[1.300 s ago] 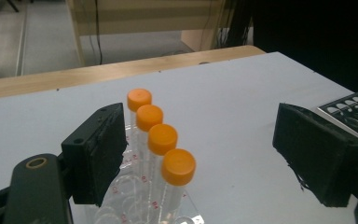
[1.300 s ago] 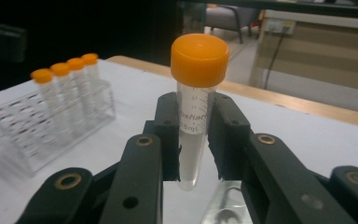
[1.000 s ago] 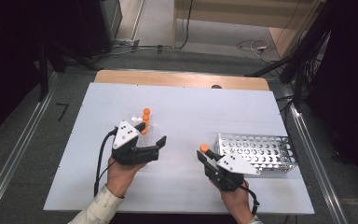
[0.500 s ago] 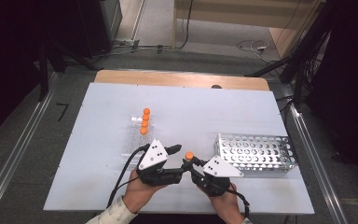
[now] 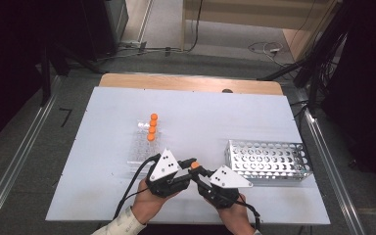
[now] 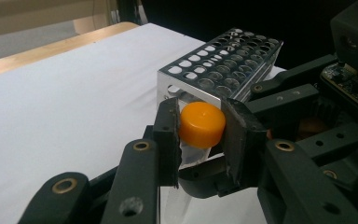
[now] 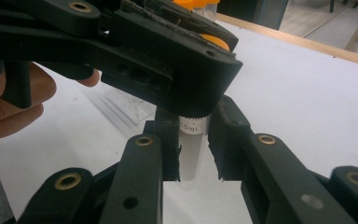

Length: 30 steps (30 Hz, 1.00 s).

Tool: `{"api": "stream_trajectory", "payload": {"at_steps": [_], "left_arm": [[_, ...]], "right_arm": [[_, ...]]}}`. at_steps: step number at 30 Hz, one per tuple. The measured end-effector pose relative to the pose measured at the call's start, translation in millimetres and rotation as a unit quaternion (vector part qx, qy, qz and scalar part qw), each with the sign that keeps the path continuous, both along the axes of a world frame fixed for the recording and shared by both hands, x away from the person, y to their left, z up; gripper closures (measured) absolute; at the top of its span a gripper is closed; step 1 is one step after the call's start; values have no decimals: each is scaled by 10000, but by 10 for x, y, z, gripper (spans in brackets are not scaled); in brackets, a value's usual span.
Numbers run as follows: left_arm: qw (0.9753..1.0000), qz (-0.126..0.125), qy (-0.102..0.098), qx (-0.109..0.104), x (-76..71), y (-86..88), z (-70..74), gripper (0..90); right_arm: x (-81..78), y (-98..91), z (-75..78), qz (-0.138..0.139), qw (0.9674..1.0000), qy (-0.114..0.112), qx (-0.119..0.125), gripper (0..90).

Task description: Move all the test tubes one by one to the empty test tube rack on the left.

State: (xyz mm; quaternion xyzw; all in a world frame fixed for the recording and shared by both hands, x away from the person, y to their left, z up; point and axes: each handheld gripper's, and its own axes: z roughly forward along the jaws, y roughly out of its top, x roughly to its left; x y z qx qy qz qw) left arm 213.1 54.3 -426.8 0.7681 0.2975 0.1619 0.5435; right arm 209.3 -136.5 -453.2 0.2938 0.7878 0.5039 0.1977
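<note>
A clear tube with an orange cap is held between both grippers near the table's front middle. In the left gripper view, my left gripper has just been closing and is now shut on the orange cap, pads pressing both sides. In the right gripper view, my right gripper is shut on the tube's clear body below the cap, with the left gripper's black arm crossing just above it. In the high view, my left gripper and right gripper meet tip to tip.
A perforated metal rack lies on the white table right of the grippers. A clear holder with several orange-capped tubes stands behind and left of them. The wooden edge runs along the far side.
My left gripper swung right from beside the clear holder to meet the right gripper, and its jaws closed on the tube's cap. The right gripper moved left from the rack with the tube.
</note>
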Motion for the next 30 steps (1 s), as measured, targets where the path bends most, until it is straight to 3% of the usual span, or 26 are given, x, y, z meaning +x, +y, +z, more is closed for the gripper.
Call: {"api": "stream_trajectory", "payload": {"at_steps": [8, 15, 18, 23, 30], "left_arm": [[10000, -2, 41, -73, 11, 18, 9, 699], [9996, 172, -28, -216, 34, 166, 157, 700], [9988, 367, 10, -324, 87, 306, 235, 701], [9953, 825, -15, -512, 166, 567, 331, 701], [9886, 1416, 4, -511, 266, 862, 349, 701]], "right_arm": [[2, 0, -1, 10, 10000, -3, 2, 708], [34, -35, 31, 98, 9999, 129, 9, 329], [67, -88, 54, 21, 9998, 193, 53, 265], [100, -181, 75, -143, 9997, 178, 57, 243], [93, -251, 79, -224, 9995, 201, 84, 243]]}}
